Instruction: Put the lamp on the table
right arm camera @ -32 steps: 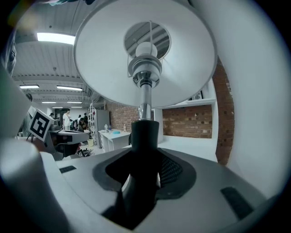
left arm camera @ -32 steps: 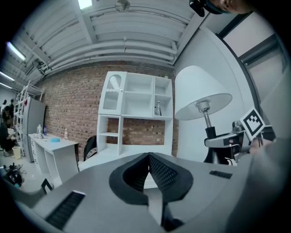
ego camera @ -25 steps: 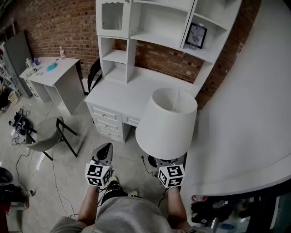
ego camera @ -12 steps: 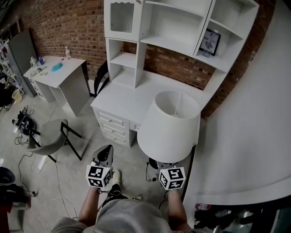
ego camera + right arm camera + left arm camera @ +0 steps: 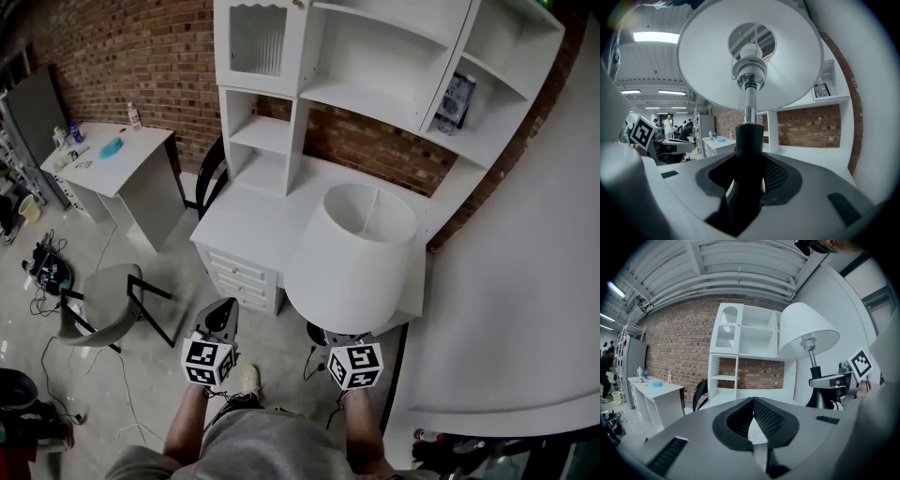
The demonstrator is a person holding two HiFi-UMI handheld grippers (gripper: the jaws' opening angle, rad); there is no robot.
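Firmly, right tool [image 5: 750, 164] pinches the smooth black stem of the conical-shaded lamp [image 5: 352, 253]; left tool [image 5: 752, 401] pressed together.

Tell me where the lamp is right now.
Right of centre in the head view, the lamp is held by its black stem in the right gripper, just in front of the white desk, not yet on it.

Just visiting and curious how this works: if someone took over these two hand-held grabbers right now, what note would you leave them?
Left gripper: fingers together, empty.
Right gripper: fingers clamped on the lamp's black stem, lamp upright in the air.
White desk: just ahead.
Done: lamp picked up.
To do: set it on the desk, then let go.
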